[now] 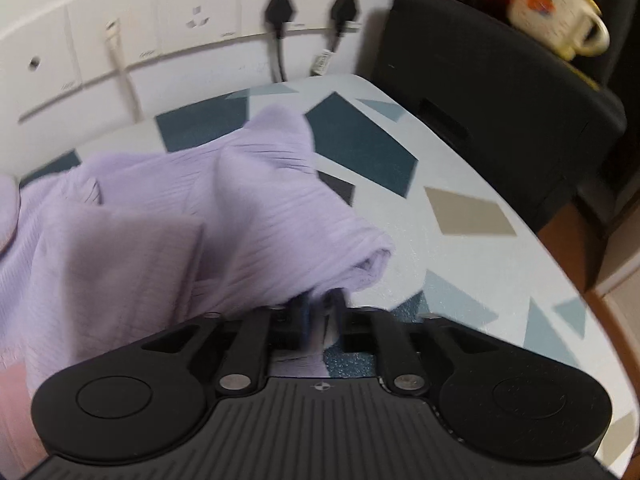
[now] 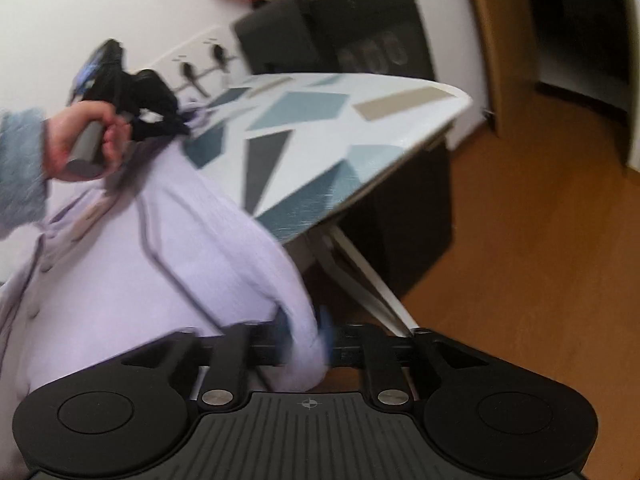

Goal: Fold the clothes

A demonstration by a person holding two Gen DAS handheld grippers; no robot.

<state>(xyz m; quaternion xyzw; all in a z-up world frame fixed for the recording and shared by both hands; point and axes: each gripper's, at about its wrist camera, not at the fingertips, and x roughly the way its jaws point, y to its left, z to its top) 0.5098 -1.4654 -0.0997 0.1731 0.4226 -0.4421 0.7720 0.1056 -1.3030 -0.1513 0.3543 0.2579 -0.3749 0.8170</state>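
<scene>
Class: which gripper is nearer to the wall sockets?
Left. The left gripper holds the lilac garment up by the wall sockets; the right gripper grips it beyond the table edge, over the floor.

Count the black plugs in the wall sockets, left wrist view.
2. One plug sits in the socket panel above the table; the other plug is just right of it. More sockets may lie out of view.

Both tools, left (image 1: 320, 304) and right (image 2: 306, 330), are clamped closed.
</scene>
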